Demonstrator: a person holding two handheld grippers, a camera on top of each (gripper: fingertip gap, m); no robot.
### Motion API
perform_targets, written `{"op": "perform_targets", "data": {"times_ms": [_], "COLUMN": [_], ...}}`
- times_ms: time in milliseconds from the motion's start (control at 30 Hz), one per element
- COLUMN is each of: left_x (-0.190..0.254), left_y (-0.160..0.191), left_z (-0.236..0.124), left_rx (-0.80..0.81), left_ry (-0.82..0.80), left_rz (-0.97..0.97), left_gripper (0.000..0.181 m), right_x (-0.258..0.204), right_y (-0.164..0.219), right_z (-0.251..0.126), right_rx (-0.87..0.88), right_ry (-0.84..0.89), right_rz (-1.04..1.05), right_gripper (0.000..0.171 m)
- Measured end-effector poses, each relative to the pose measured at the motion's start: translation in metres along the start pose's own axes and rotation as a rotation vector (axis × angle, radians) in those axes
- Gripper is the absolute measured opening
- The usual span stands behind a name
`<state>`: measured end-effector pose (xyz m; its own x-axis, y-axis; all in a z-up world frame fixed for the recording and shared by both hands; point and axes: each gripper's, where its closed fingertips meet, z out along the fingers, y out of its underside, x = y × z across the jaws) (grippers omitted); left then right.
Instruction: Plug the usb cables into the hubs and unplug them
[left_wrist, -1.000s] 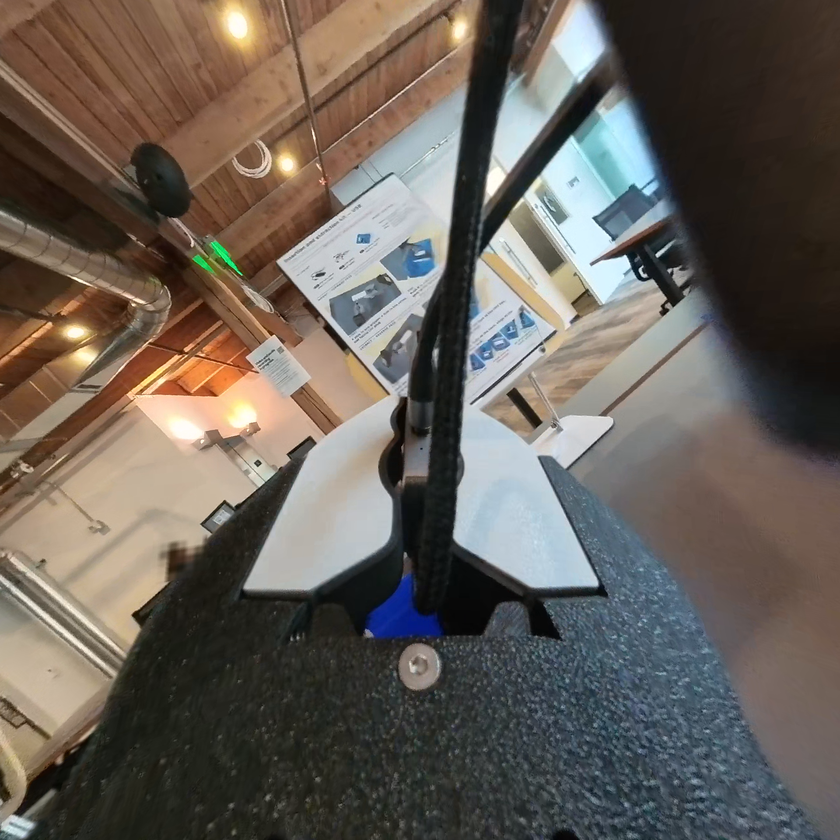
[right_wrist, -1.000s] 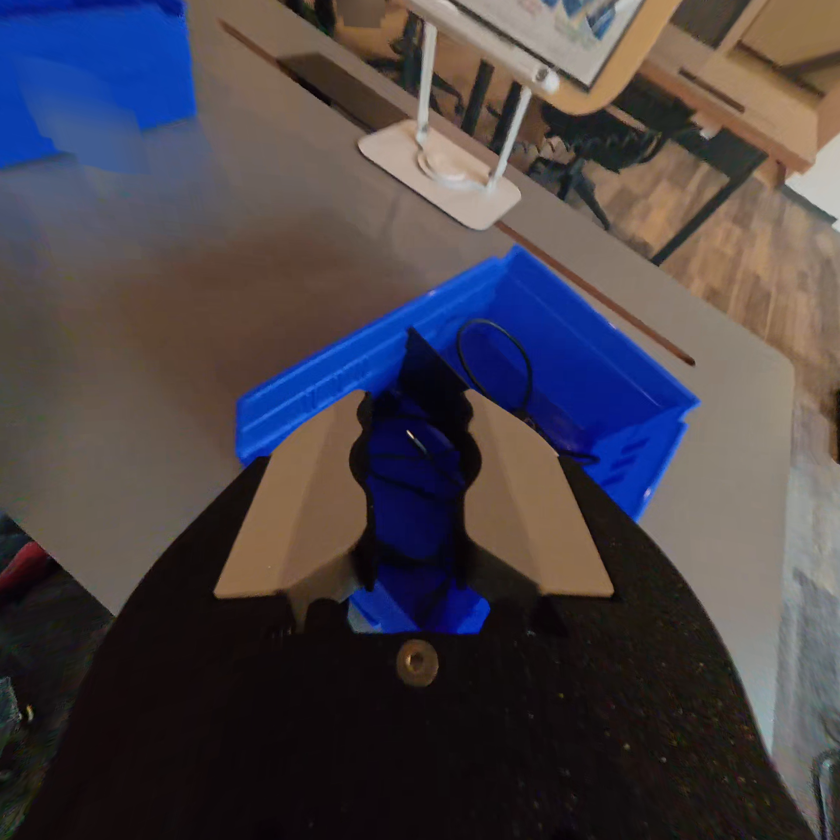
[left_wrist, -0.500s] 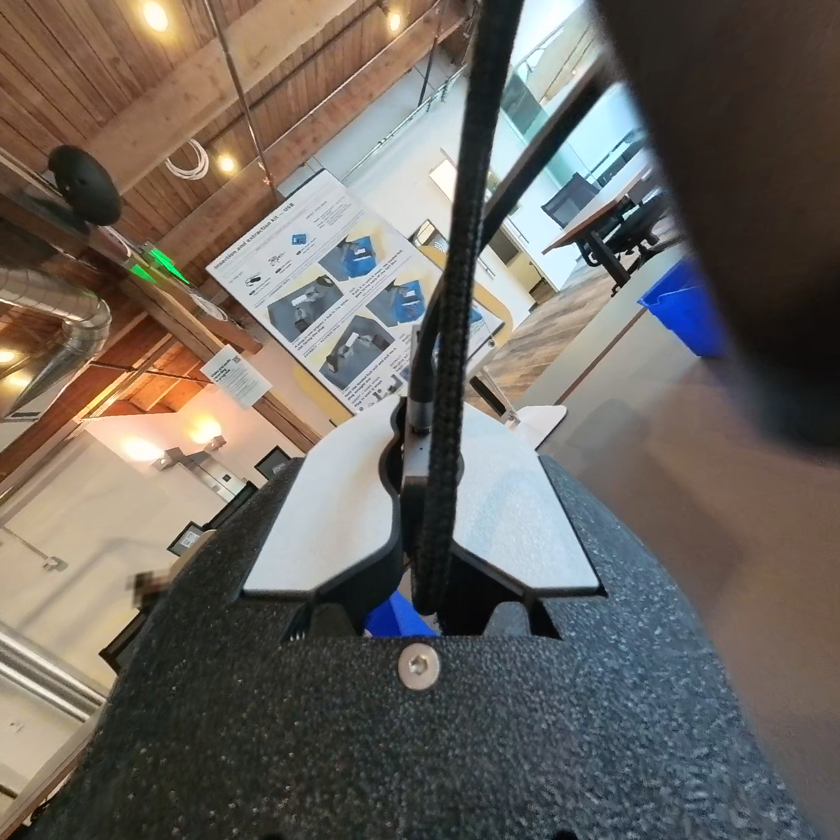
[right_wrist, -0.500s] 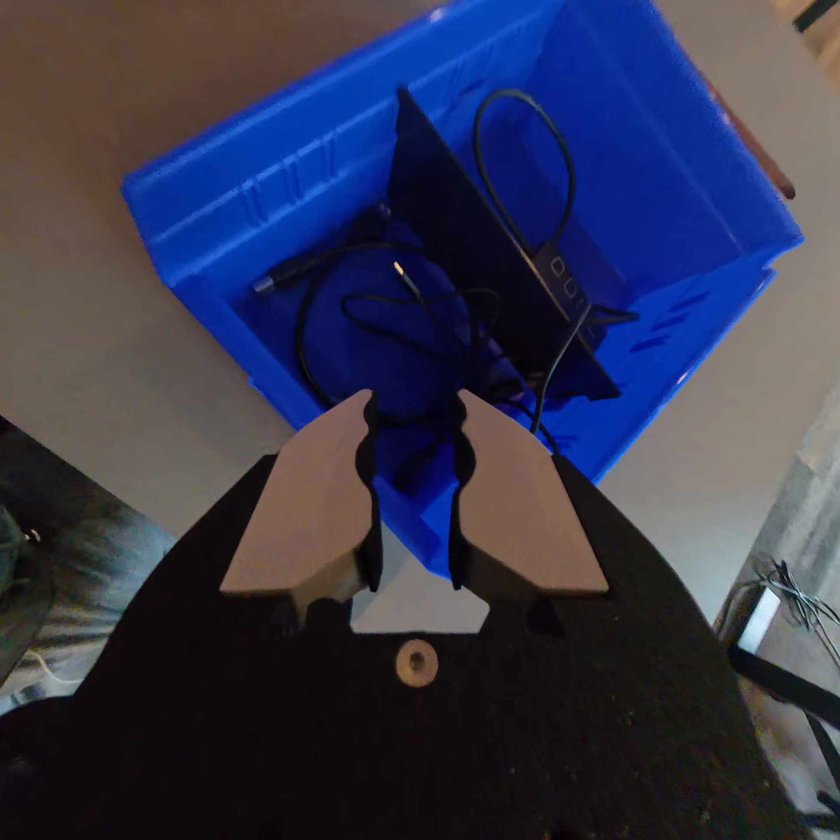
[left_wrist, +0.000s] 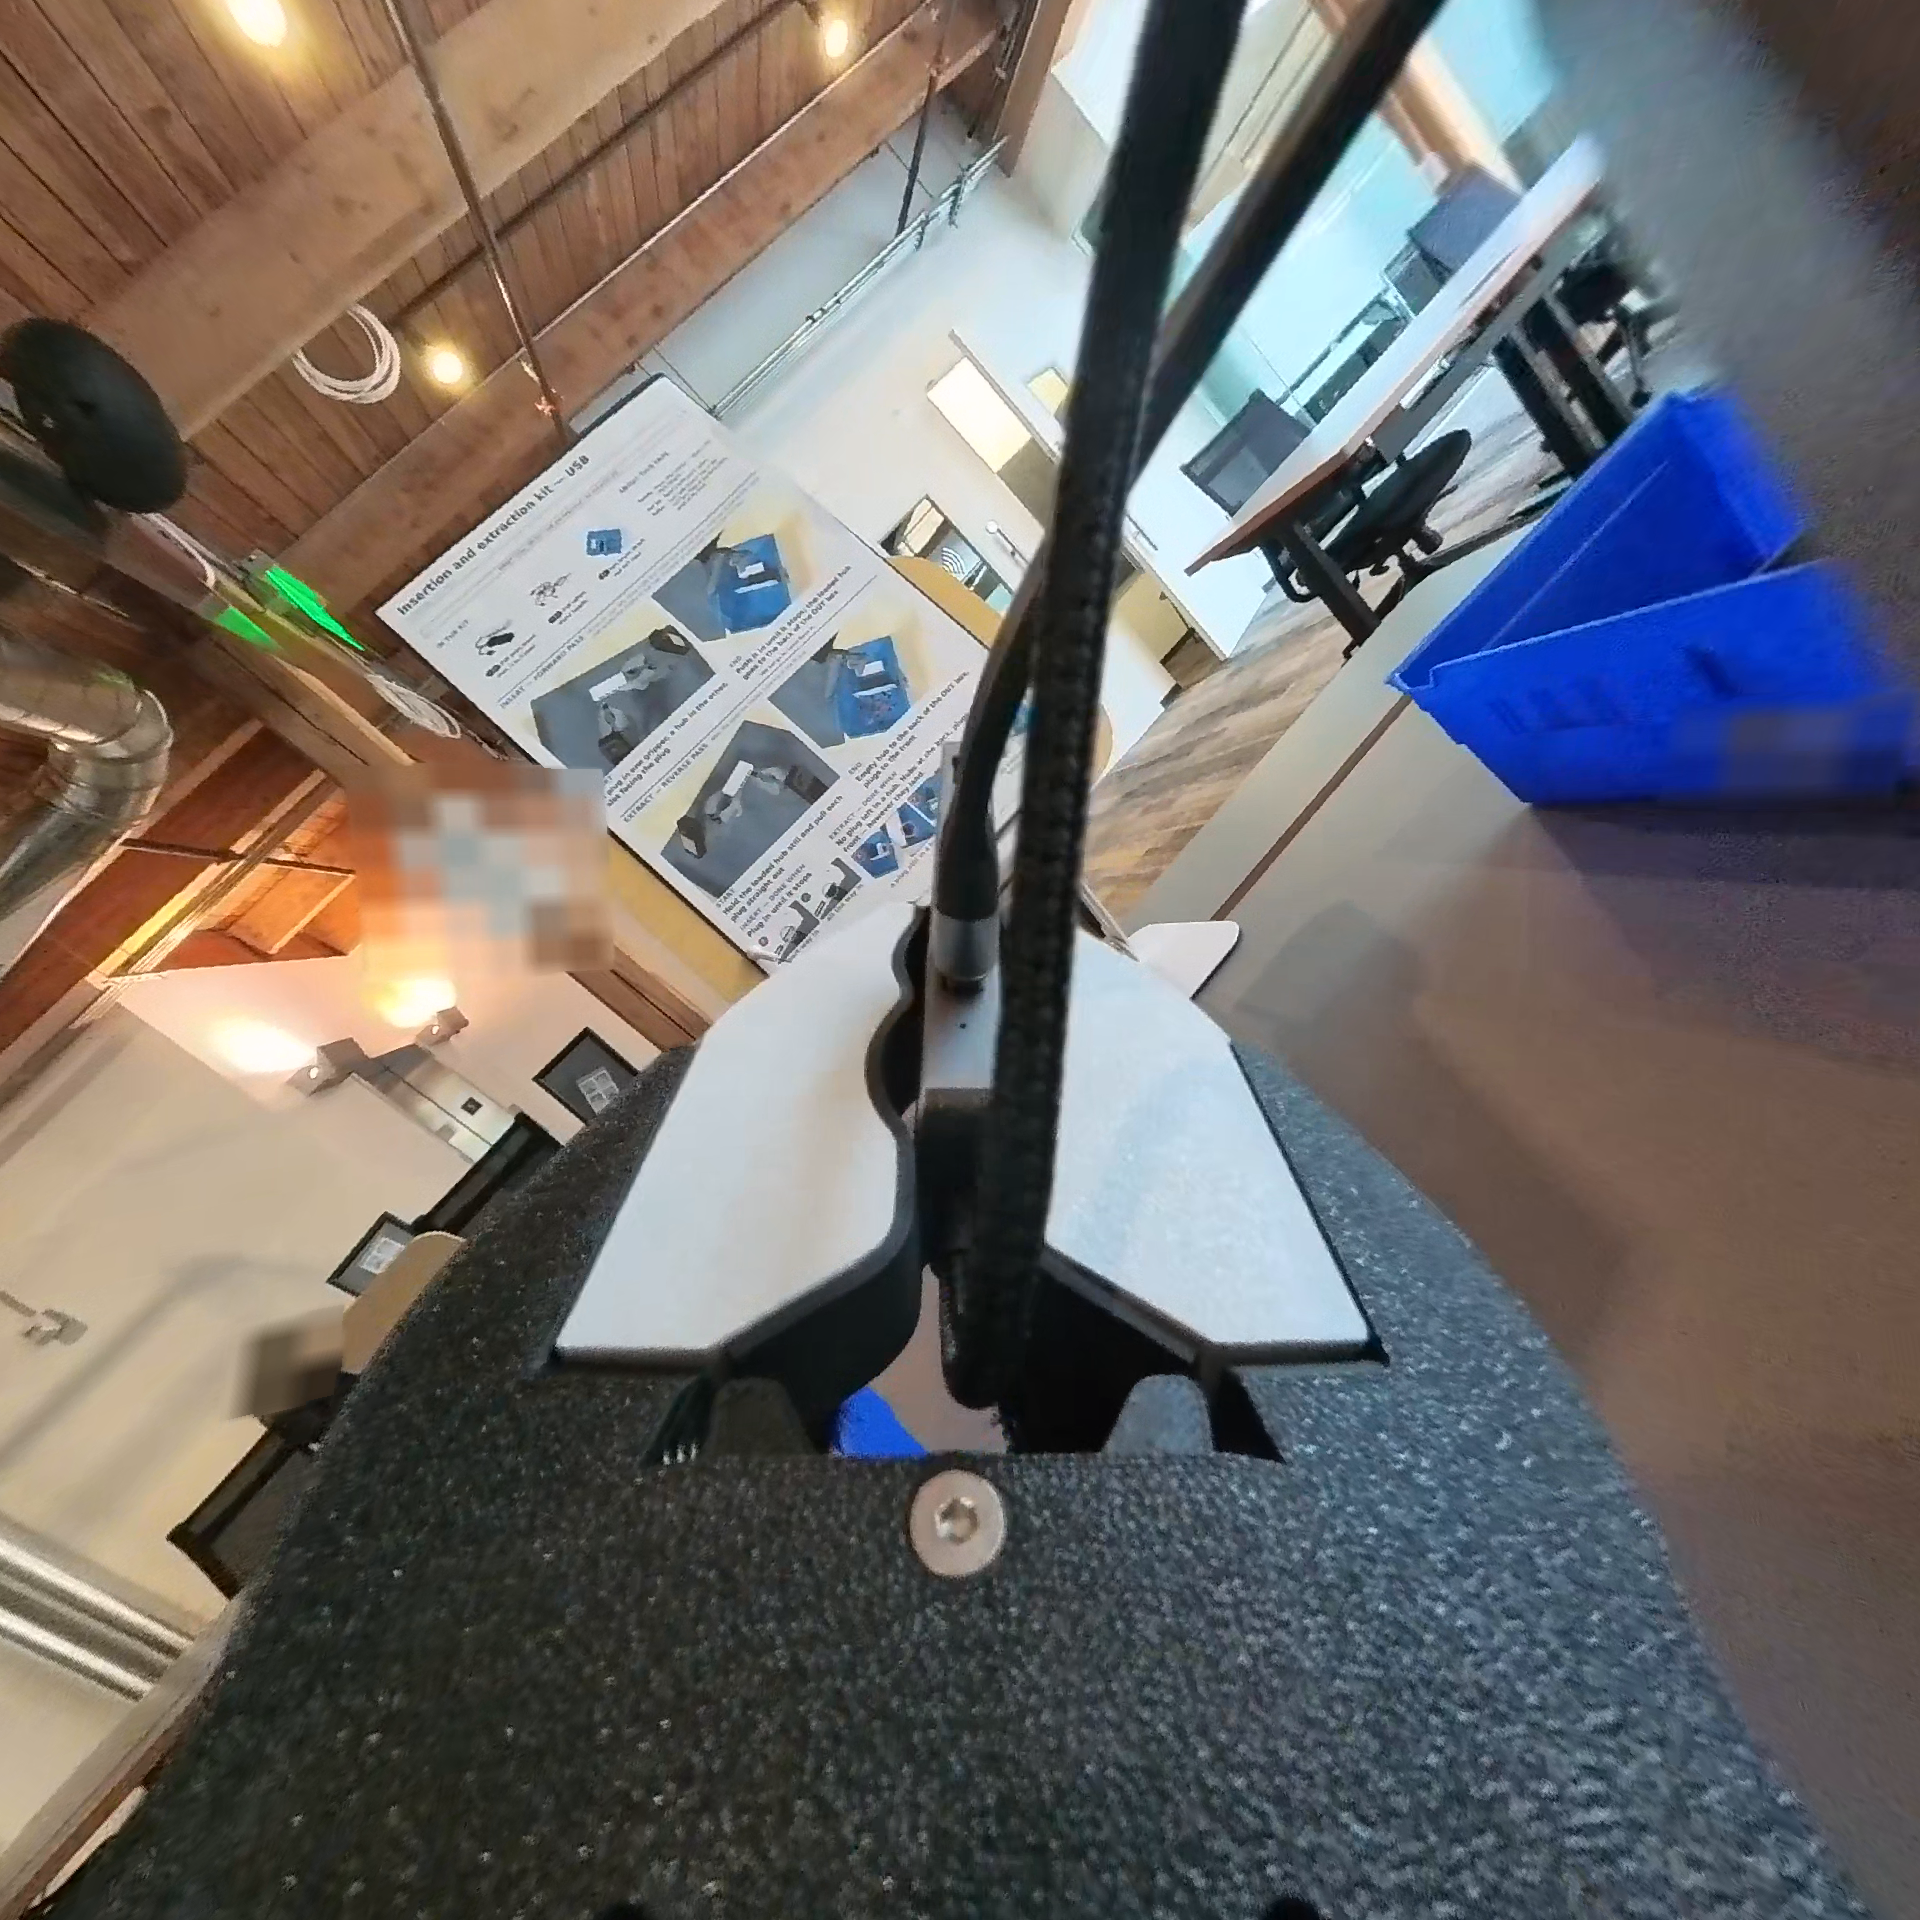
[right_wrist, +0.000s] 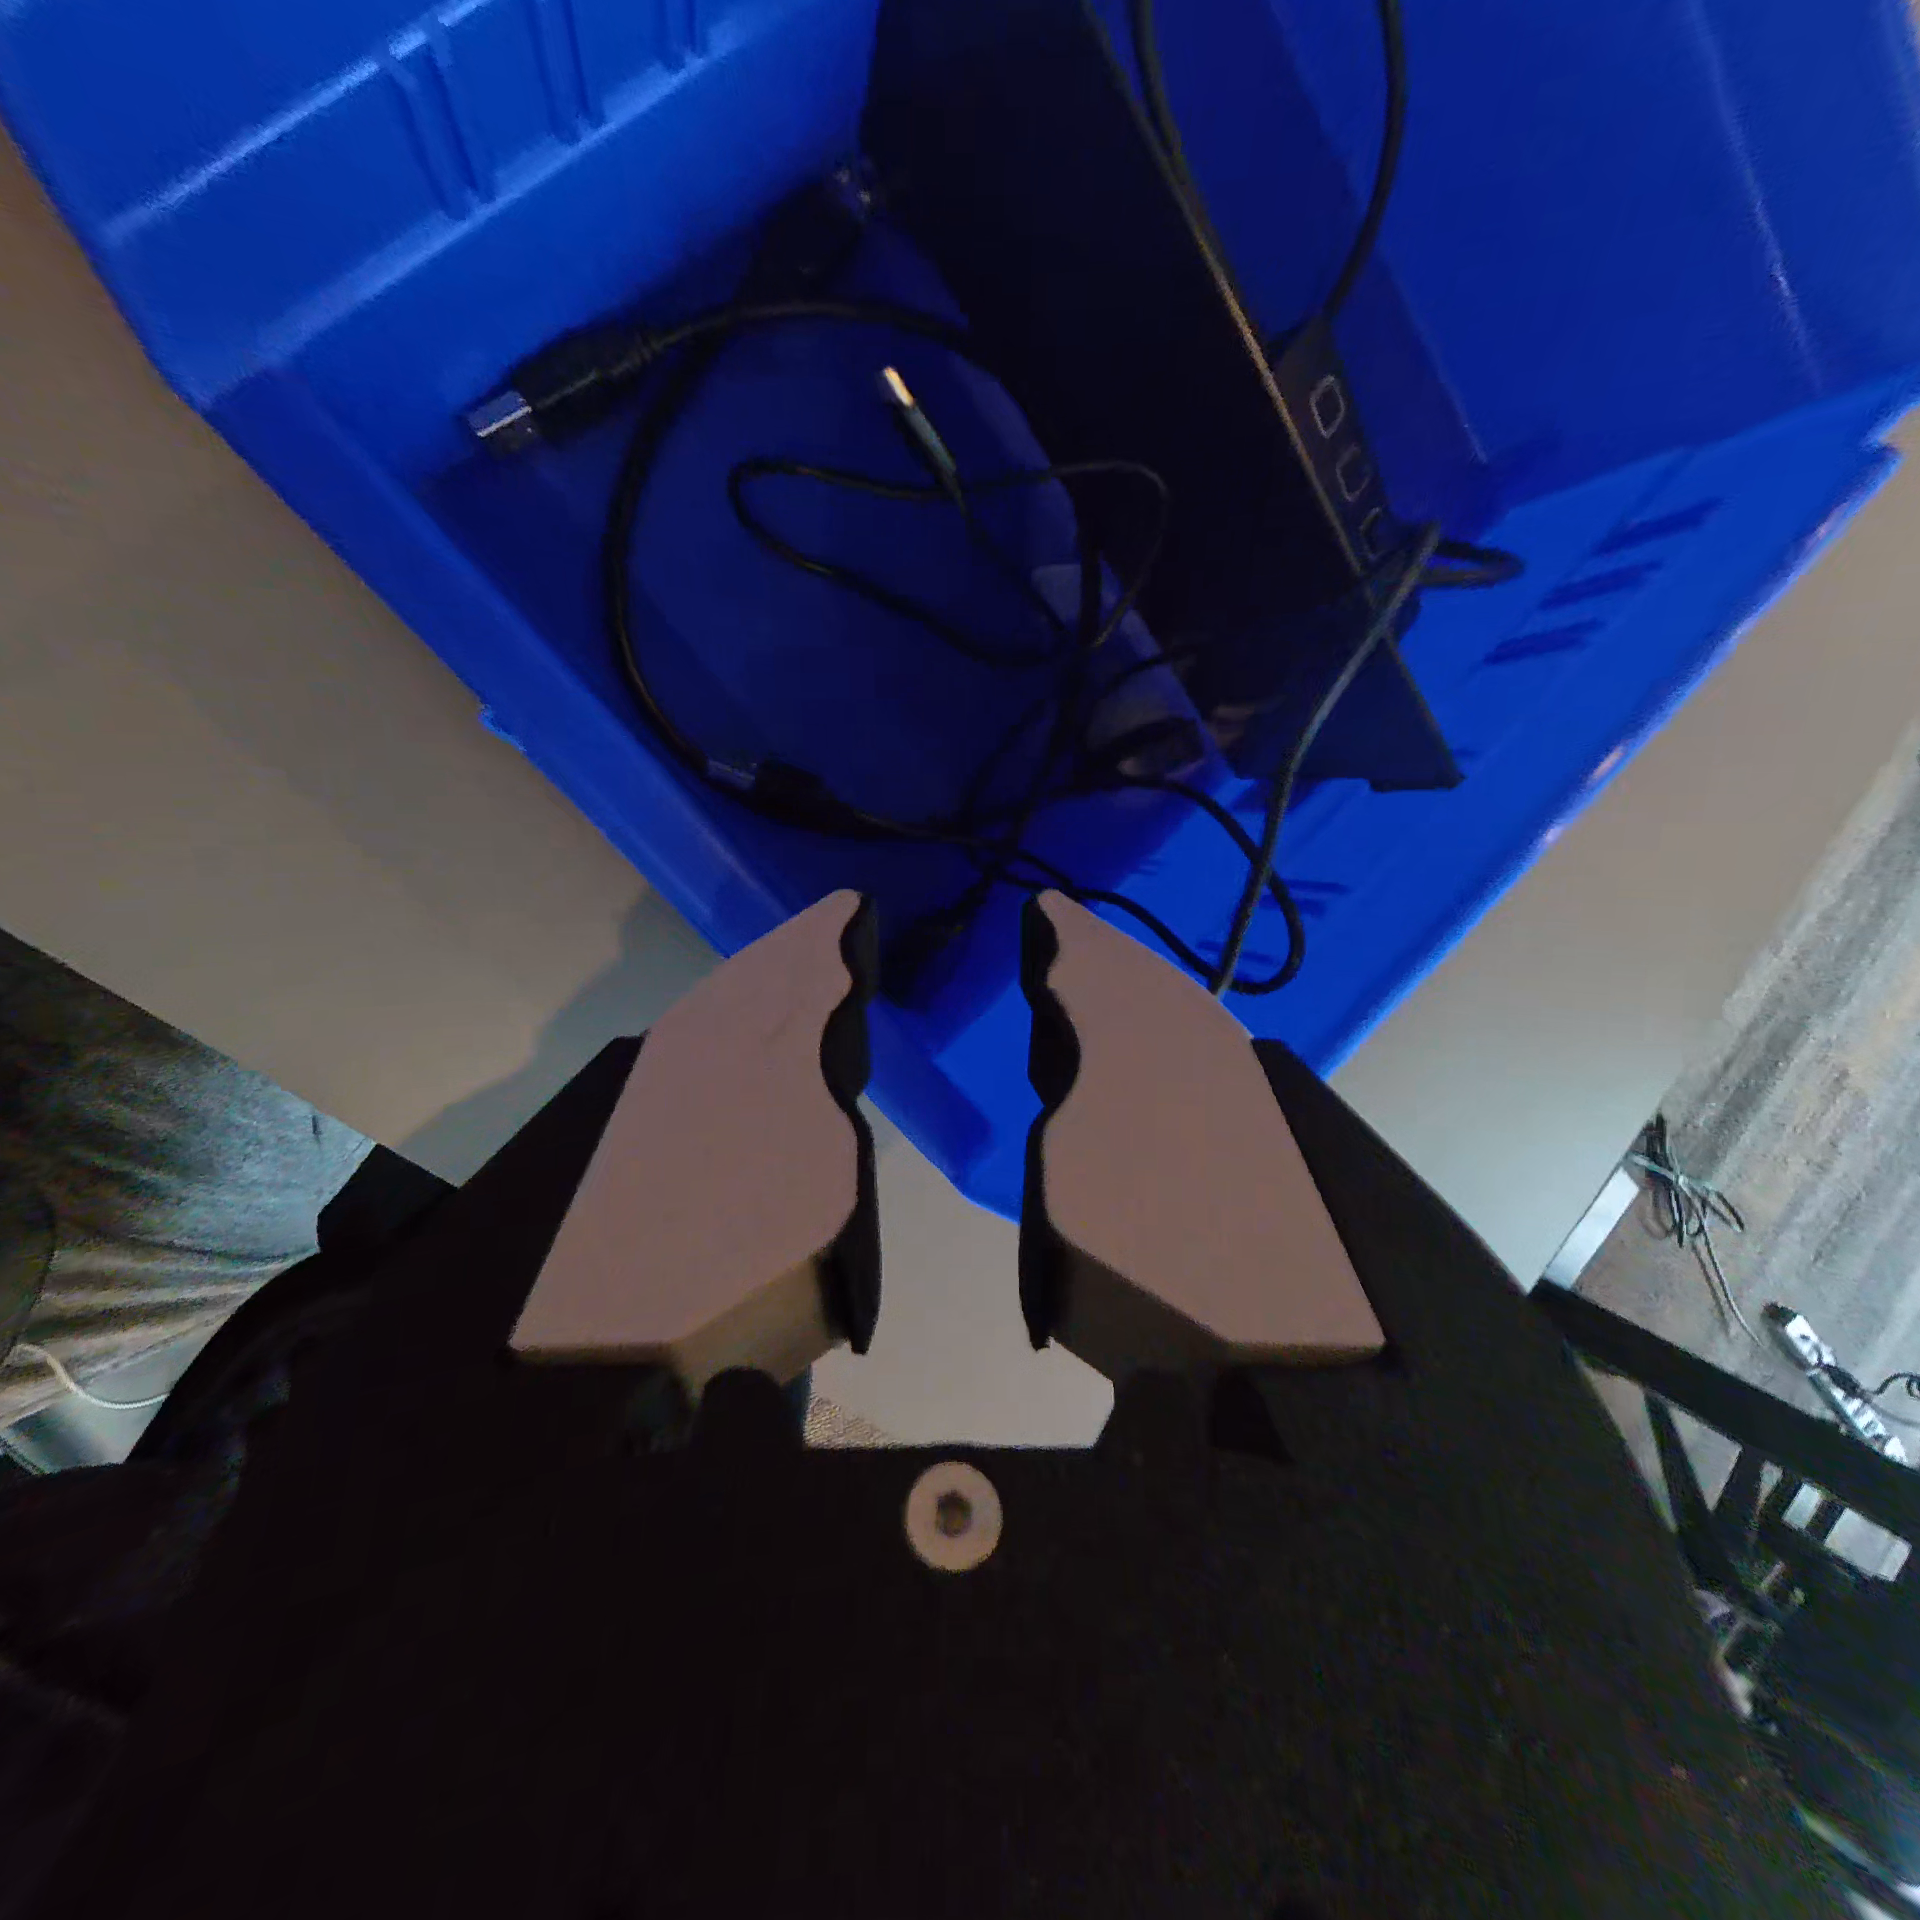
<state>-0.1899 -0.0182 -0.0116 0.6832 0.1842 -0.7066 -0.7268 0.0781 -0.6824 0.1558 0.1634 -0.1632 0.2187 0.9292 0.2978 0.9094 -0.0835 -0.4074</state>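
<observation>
My left gripper (left_wrist: 956, 966) is tilted upward and shut on a slim grey USB hub (left_wrist: 961, 1049). A black braided cable (left_wrist: 1081, 520) and a second black cable rise from it out of the top of the view. My right gripper (right_wrist: 948, 914) is open and empty, hovering over the near corner of a blue bin (right_wrist: 312, 208). The bin holds tangled black USB cables, one with a silver plug (right_wrist: 509, 421) and one with a thin plug (right_wrist: 904, 400), plus a black hub (right_wrist: 1340, 436) leaning on a black divider panel (right_wrist: 1091, 312).
The bin stands on a grey table (right_wrist: 208, 727) near its edge; it also shows in the left wrist view (left_wrist: 1621, 665) at the right. An instruction poster (left_wrist: 675, 686) on a stand is at the table's far side. Loose wires lie on the floor (right_wrist: 1683, 1205). Left tips to right tips: about 40 centimeters.
My right gripper has moved closer over the bin and tipped down into it, still open. My left gripper has swung, bringing the blue bin into its view; its grip is unchanged.
</observation>
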Motion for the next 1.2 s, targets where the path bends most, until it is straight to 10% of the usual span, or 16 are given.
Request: {"op": "perform_targets", "data": {"times_ms": [567,1067,1200], "left_x": [0.017,0.006,0.008], "left_y": [0.002,0.005,0.004], "left_z": [0.008,-0.001,0.0], "left_rx": [-0.029,-0.028,-0.024], "left_ry": [0.041,0.026,0.033], "left_rz": [0.009,-0.02,-0.018], "left_gripper": [0.01,0.01,0.01], "right_x": [-0.083,-0.083,-0.084], "right_y": [-0.094,-0.075,-0.069], "right_z": [0.034,0.097,0.096], "right_rx": [0.276,0.099,0.08], "right_ry": [-0.402,-0.58,-0.625], "right_rz": [-0.929,-0.933,-0.908], "right_gripper": [0.018,0.044,0.025]}}
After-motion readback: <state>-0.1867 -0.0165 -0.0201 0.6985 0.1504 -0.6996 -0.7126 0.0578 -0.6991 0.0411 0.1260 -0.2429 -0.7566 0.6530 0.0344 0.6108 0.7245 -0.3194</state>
